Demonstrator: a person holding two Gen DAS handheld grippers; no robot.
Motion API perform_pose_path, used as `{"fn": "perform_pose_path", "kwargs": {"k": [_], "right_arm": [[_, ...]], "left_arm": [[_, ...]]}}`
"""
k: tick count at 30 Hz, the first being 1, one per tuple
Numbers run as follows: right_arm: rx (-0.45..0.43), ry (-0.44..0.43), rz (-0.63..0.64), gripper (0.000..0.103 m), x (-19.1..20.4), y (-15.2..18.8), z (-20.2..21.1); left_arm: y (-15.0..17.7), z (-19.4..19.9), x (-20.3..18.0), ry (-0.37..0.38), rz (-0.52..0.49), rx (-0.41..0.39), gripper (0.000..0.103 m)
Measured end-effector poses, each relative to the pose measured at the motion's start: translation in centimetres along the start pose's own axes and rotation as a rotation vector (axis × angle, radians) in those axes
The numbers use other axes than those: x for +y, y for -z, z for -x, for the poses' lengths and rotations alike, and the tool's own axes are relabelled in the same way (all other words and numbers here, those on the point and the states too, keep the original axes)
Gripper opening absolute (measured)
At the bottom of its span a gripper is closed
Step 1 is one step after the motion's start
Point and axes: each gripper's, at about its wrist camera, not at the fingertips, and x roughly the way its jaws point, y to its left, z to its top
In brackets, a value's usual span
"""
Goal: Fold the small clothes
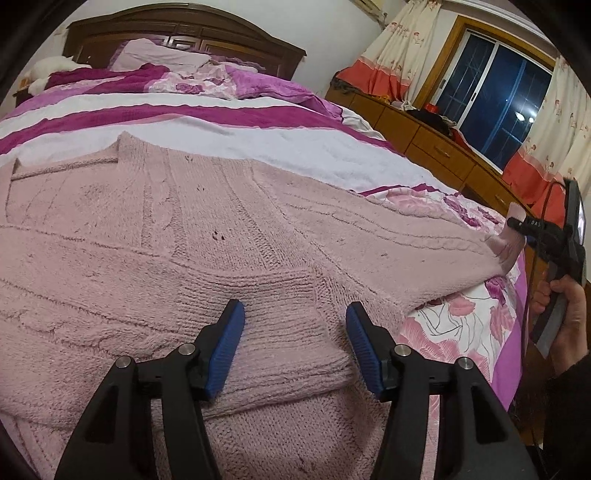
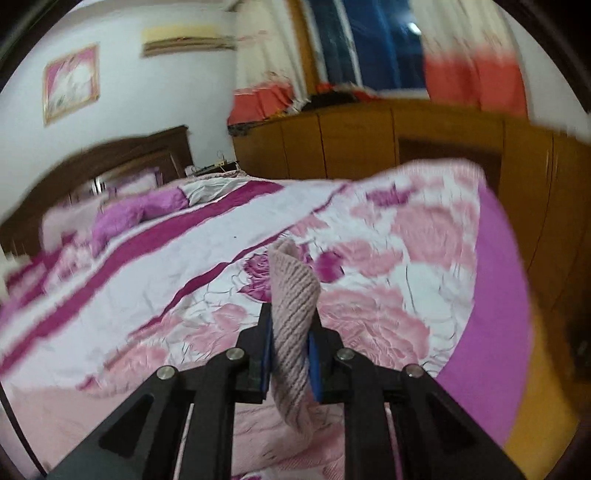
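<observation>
spreading a pink knit sweater [image 1: 207, 236] flat on the bed [image 1: 295, 147]. right tool [image 2: 290, 354] is clamped on a ribbed cuff [image 2: 293, 295], holding the sleeve out toward the bed's right edge; that view is blurred. left tool [image 1: 295, 339] hovers with fingers apart over the ribbed hem, gripping nothing. sleeve's long axis runs rightward from the body, so the right hand is nearer; judged next move: fold sleeve inward across the body.

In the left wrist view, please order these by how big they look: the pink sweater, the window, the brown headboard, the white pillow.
1. pink sweater, largest by far, though nearest the camera.
2. brown headboard.
3. window, close to the headboard, so this order is unsure.
4. white pillow, smallest.
</observation>
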Motion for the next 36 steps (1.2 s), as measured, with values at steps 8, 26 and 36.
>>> {"fn": "perform_pose_path", "kwargs": {"k": [8, 26, 36], "right_arm": [[-0.075, 0.117, 0.314, 0.017, 8.6, 1.0, 3.3], [0.191, -0.758, 0.265, 0.017, 20.9, 8.1, 8.6], [0.452, -0.891, 0.209, 0.049, 20.7, 12.1, 5.0]], "left_arm": [[0.1, 0.1, 0.2, 0.008, 0.005, -0.003, 0.035], [0.1, 0.8, 1.5, 0.076, 0.075, -0.031, 0.035], [-0.2, 1.4, 2.6, 0.127, 0.163, -0.016, 0.032]]}}
